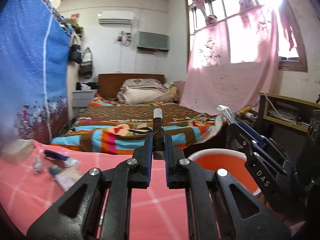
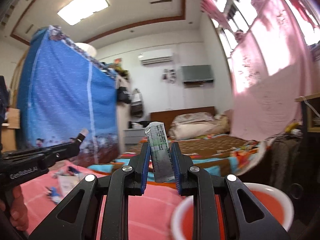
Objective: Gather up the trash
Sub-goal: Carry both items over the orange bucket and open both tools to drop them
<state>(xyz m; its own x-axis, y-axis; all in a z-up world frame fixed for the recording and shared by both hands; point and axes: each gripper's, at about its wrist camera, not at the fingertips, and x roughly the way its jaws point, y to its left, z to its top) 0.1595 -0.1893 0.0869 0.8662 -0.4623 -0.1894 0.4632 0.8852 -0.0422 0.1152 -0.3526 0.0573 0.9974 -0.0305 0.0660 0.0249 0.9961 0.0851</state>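
My left gripper is shut on a dark stick-like piece of trash with a white tip, held upright above the pink tablecloth. My right gripper is shut on a silvery printed sachet; it also shows in the left wrist view, above the orange bin with a white rim. The bin lies low right in the right wrist view. Several loose wrappers lie on the cloth at left; they also show in the right wrist view.
A pale box sits at the table's left edge. A bed with a striped blanket lies beyond the table. A blue fabric wardrobe stands left, a wooden shelf right, a pink curtain behind.
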